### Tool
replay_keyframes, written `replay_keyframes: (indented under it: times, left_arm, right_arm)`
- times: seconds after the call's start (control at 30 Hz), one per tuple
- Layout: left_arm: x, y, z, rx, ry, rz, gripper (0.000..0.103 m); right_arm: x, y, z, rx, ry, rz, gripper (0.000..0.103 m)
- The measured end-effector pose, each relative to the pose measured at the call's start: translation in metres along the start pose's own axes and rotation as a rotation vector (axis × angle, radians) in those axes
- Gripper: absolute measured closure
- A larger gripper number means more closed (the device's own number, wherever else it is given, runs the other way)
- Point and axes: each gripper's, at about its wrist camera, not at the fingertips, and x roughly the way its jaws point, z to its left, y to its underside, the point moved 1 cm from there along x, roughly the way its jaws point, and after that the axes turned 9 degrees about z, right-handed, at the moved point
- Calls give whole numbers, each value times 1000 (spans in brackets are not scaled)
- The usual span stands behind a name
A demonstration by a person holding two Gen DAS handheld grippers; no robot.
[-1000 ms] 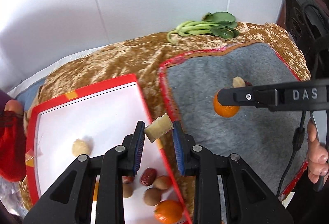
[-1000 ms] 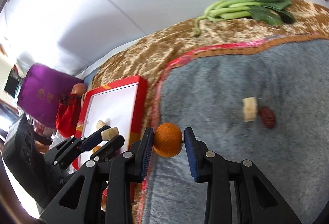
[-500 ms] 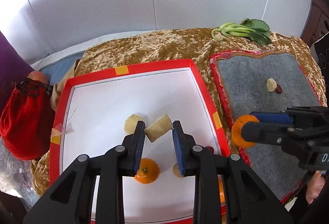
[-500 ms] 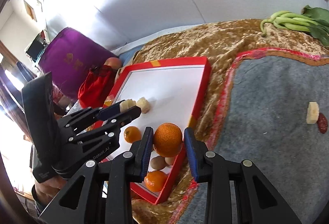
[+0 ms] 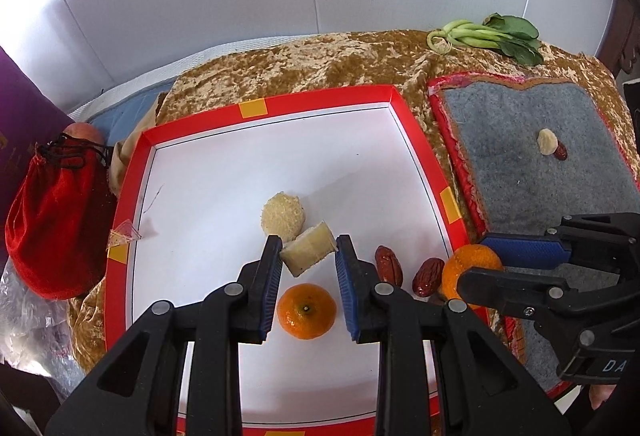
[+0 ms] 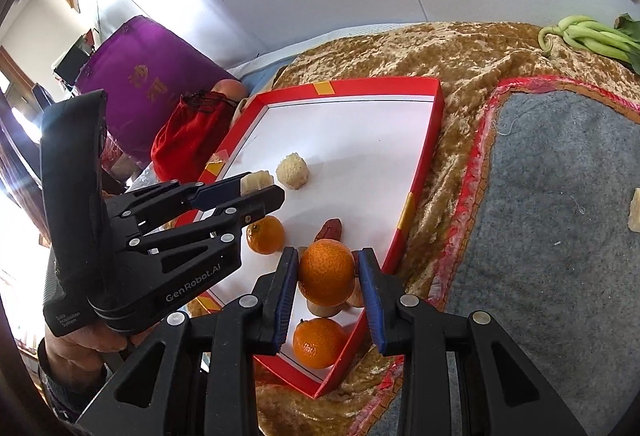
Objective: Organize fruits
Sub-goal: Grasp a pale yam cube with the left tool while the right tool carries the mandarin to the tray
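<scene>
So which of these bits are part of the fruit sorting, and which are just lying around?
Part of the job:
red tray
held orange
held pale chunk
loose orange
dates
grey mat

Lying about:
greens
red pouch
gold cloth

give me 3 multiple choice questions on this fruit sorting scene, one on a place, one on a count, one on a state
1. Where do the leafy greens lie?
A. in the red-rimmed tray
B. on the gold cloth, beyond the grey mat
C. in the red pouch

2. How many pieces still lie on the grey mat?
A. two
B. none
C. five

3. What is the right hand-held gripper doing?
A. open, holding nothing
B. shut on a pale chunk
C. shut on an orange

Answers:
1 B: the greens rest on the gold cloth at the far edge.
2 A: a pale piece and a red date sit side by side there.
3 C: its blue pads press both sides of the orange above the tray; the pale chunk is in the left hand-held gripper.
</scene>
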Motion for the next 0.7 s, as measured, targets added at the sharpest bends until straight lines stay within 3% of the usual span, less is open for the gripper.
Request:
replay_keyframes:
  times: [0.7]
  left_arm:
    - [13,5,-7,32,-26,62,78]
  right_arm:
    - [13,1,4,-49,36,-3,71]
